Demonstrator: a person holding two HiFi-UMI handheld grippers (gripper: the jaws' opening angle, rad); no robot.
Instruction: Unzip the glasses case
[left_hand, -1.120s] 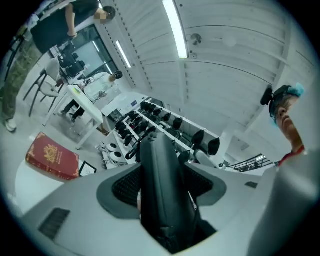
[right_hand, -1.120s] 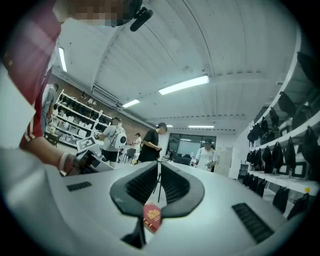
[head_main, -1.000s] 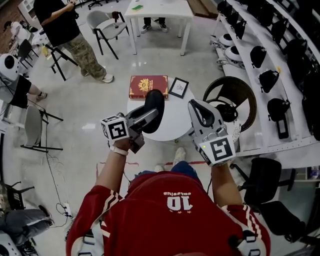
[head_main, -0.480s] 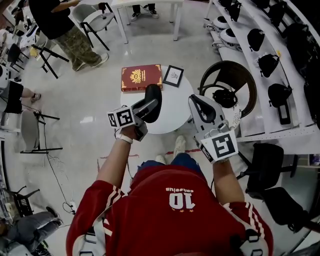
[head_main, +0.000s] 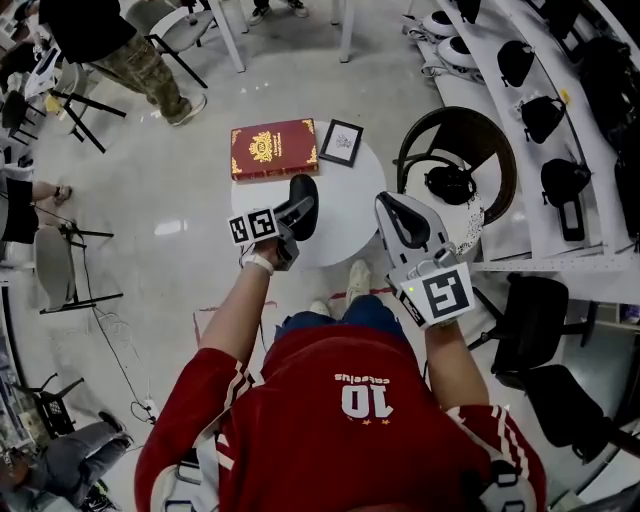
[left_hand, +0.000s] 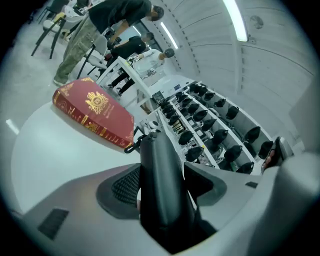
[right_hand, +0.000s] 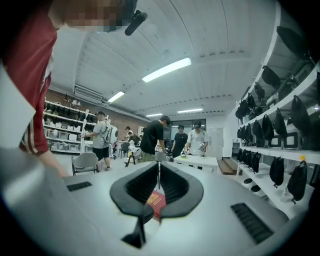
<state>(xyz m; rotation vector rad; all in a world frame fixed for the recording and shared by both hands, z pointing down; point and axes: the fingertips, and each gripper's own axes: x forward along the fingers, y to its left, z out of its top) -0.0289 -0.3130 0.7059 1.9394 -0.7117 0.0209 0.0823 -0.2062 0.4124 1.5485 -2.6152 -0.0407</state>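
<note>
The glasses case (head_main: 303, 202) is dark and oblong, and my left gripper (head_main: 295, 216) is shut on it. Case and gripper hang low over the near left part of the round white table (head_main: 345, 215). In the left gripper view the case (left_hand: 161, 180) stands up between the two pads, with a small black loop (left_hand: 130, 147) at its far end. My right gripper (head_main: 397, 214) hovers at the table's right edge. Its jaws (right_hand: 157, 172) meet at the tips with nothing between them.
A red book (head_main: 273, 148) and a small framed picture (head_main: 341, 142) lie at the table's far side. A black round chair (head_main: 460, 180) stands to the right, before shelves of black gear (head_main: 555, 120). People and chairs (head_main: 110, 45) fill the far left.
My left gripper has sunk with the case from high above the table to just over it. The right gripper has dropped slightly and stays shut.
</note>
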